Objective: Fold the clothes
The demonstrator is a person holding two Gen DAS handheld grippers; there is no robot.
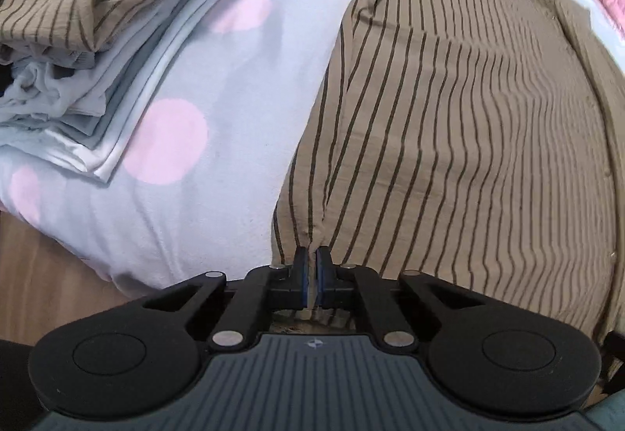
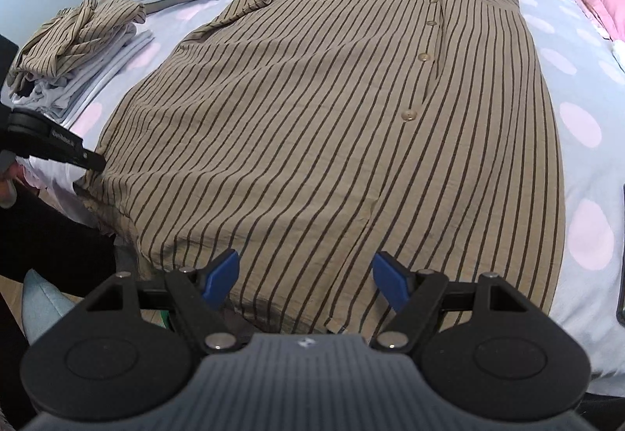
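My left gripper (image 1: 311,267) pinches the tan dark-striped shirt (image 2: 332,126) at the polka-dot bed's (image 1: 218,87) near edge; my right gripper (image 2: 304,275), jaws apart, should grab hem before lifting evenly.

Light: soft, even daylight in both views; no glare.
Shadows: faint; a dim patch lies under each gripper along the lower edge.
Distortion: strong fisheye; the striped shirt (image 2: 332,126) bulges and the bed (image 1: 203,204) curves away at the sides, with dark corners.
Sharpness: the centre is crisp; the upper right of the left wrist view is slightly smeared.
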